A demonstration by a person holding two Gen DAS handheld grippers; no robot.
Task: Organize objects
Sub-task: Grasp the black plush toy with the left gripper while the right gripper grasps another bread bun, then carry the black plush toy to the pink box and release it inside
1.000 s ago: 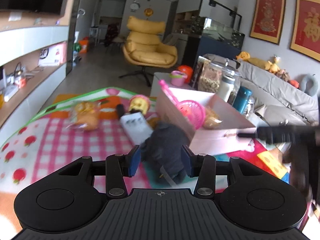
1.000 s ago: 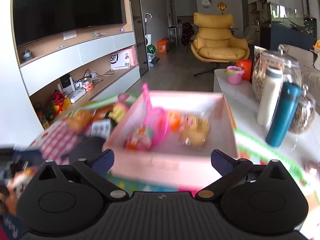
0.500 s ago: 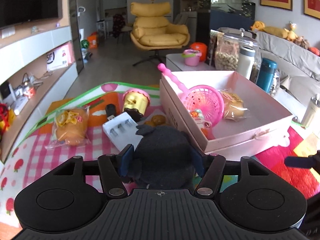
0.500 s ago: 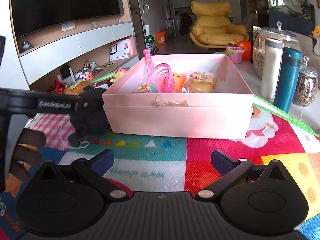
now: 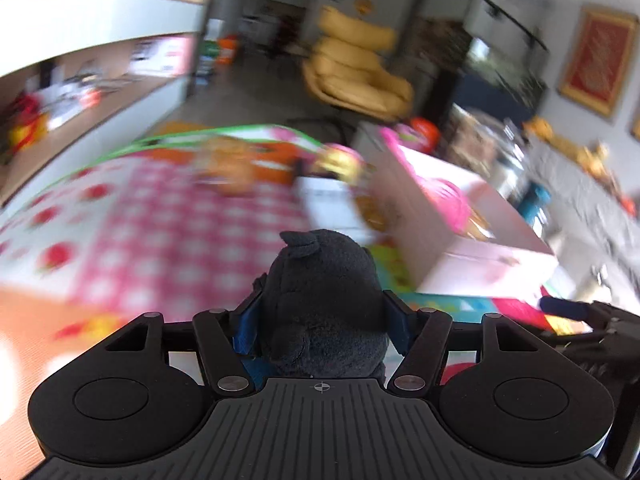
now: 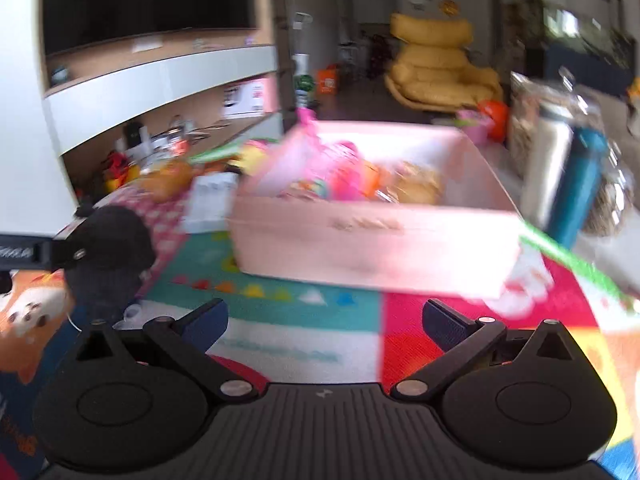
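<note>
Left gripper [image 5: 322, 320] jaws closing, clasping dark plush toy [image 5: 320, 300] between blue pads. Right gripper [image 6: 325, 320] spread wide, empty; pink box [image 6: 376, 236] just ahead.

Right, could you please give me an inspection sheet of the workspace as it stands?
Surface: patterned play mat, mostly blurred.
Job's things: pink box open on the mat, pink toys and packets inside, too blurred to name; dark plush toy outside the box.
Clutter: wrapped bun and white pack on the mat left of the box; teal bottle to its right.
Claws: left claw closing, pads against the plush toy between them; right claw open, nothing between.
Cables: too blurred to tell.
Surroundings: yellow armchair, television above a shelf unit.
</note>
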